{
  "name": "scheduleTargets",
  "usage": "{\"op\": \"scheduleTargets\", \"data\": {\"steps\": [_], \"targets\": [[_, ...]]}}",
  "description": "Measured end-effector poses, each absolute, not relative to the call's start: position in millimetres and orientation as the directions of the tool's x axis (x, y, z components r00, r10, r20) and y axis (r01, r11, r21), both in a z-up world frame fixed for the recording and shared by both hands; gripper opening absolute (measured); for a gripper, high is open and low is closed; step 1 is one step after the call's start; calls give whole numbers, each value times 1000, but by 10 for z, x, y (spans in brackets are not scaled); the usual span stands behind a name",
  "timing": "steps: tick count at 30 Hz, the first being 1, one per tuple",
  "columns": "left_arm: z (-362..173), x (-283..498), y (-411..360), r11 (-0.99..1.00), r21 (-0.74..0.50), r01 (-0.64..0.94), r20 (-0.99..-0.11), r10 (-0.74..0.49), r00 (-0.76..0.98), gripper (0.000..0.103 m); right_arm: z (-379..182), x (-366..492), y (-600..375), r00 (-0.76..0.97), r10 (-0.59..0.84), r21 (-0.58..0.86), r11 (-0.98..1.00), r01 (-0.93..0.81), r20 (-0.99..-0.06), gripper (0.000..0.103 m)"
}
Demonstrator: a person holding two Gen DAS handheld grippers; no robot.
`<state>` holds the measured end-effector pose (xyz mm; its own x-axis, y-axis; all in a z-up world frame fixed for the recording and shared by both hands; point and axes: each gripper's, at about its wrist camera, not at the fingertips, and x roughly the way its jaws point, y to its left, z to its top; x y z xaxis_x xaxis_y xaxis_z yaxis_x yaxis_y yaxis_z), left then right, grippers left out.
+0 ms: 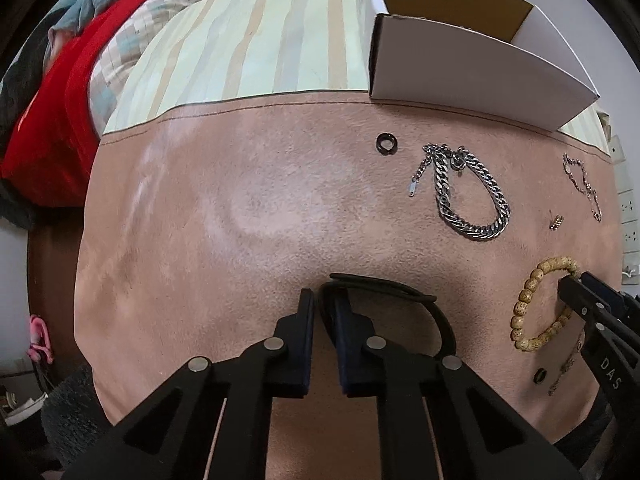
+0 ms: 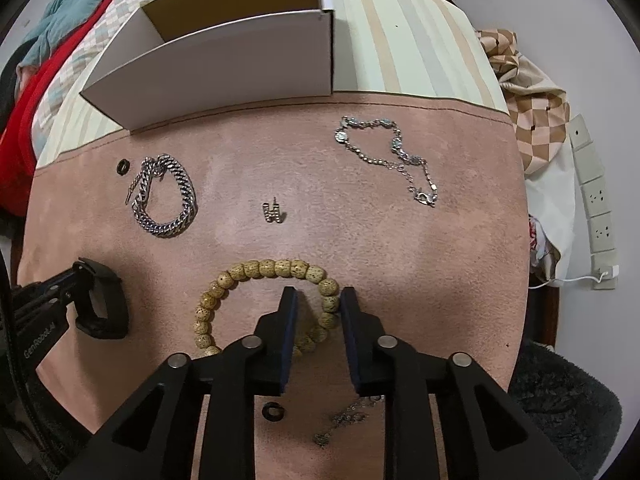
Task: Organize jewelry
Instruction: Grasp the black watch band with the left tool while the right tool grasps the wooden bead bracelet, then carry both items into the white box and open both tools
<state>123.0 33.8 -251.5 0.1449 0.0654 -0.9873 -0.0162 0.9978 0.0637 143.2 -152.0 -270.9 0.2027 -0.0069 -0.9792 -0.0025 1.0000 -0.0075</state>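
My left gripper [image 1: 325, 304] is shut on a black band bracelet [image 1: 400, 294], which also shows in the right wrist view [image 2: 106, 300], on the pink suede mat [image 1: 240, 208]. My right gripper [image 2: 318, 298] is shut on a tan wooden bead bracelet [image 2: 260, 270], one finger inside the loop and one outside; the bracelet also shows in the left wrist view [image 1: 532, 300]. A heavy silver chain bracelet [image 2: 166, 200], a small H-shaped earring [image 2: 274, 213] and a thin silver charm bracelet [image 2: 390, 156] lie farther back. A white open cardboard box [image 2: 224, 64] stands behind the mat.
A black ring [image 2: 122, 167] lies left of the chain. Another black ring [image 2: 273, 411] and a dark thin chain [image 2: 340, 420] lie near under my right gripper. Bedding and red cloth [image 1: 52, 120] lie left. A wall socket strip [image 2: 596, 200] is right.
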Motion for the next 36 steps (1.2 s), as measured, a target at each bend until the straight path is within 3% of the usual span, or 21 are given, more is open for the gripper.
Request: {"op": "scheduleTargets", "data": {"steps": [6, 8, 9, 10, 16, 25, 36], "targets": [[-2503, 1255, 209, 998, 68, -7, -986, 68, 151, 7, -2670, 1393, -1392, 217, -32, -32, 999, 5, -976, 26], [-2491, 1243, 215, 998, 64, -8, -986, 64, 151, 7, -2663, 1389, -1382, 225, -34, -35, 999, 1, -974, 23], [-2531, 1288, 284, 998, 58, -10, -987, 59, 151, 5, -2661, 1396, -1371, 229, -40, -41, 999, -1, -973, 13], [-2530, 1280, 281, 998, 55, -13, -987, 56, 151, 5, -2665, 1410, -1380, 229, -43, -44, 999, 0, -972, 10], [-2336, 1319, 312, 999, 34, -10, -984, 36, 177, 2, -2583, 1402, -1488, 242, 28, 38, 999, 38, -970, 9], [-1757, 1491, 295, 1000, -12, 20, -964, -17, 266, 2, -1956, 1377, -1538, 334, 177, 196, 980, 24, -926, 9], [-1243, 2231, 172, 999, -36, 39, -926, -48, 374, 2, -931, 1961, -1542, 486, 249, 230, 968, -99, -838, 9]]}}
